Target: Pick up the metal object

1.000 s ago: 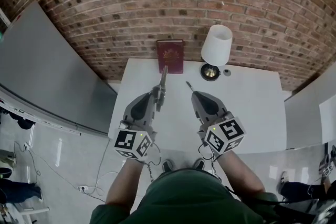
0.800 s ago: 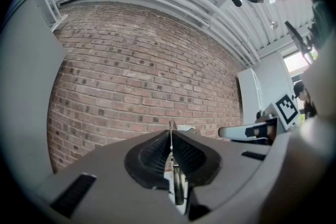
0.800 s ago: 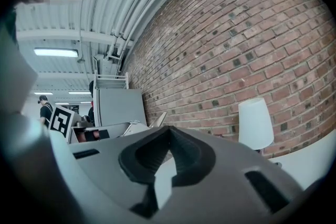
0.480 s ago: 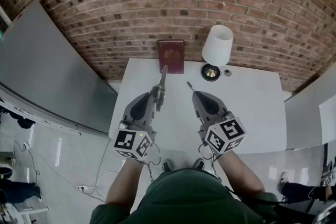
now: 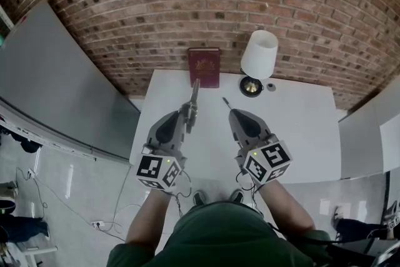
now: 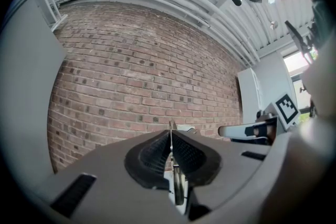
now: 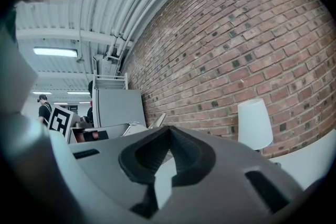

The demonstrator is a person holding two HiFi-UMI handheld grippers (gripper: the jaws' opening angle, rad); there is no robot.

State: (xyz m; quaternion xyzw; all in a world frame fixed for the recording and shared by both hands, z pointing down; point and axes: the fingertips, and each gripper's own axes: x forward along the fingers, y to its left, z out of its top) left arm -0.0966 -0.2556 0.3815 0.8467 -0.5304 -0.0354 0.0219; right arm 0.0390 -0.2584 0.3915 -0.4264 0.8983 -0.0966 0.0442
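Metal object (image 5: 194,95): a thin, flat strip. It is clamped in the left gripper (image 5: 188,114) and juts forward past the jaw tips. We see it over the near-left part of the white worktop (image 5: 300,128), its far end aimed at the red book (image 5: 204,67) but short of it. In the left gripper view the metal object (image 6: 171,140) shows edge-on as a narrow line, with the two ribbed pads pressed flat on either side. Behind it we see only brick wall (image 6: 142,76).

Left gripper (image 6: 170,135): jaws drawn together on the strip, no gap at the sides. Its marker cube (image 5: 157,171) sits at the near end, by the person's forearm.

Right gripper (image 5: 225,102): just beside the left one and apart from it, pointing the same way. In the right gripper view its jaws (image 7: 168,129) meet at the tips and we note nothing between them. Its marker cube (image 5: 267,161) faces up.

Farther back the book stands against the wall at the worktop's far edge. To its right is a lamp (image 5: 259,53) with a white shade and a dark round base. A small round grey item (image 5: 270,87) lies just beside that base; too small for us to identify.

Grey panels (image 5: 56,84) flank the worktop on the left.
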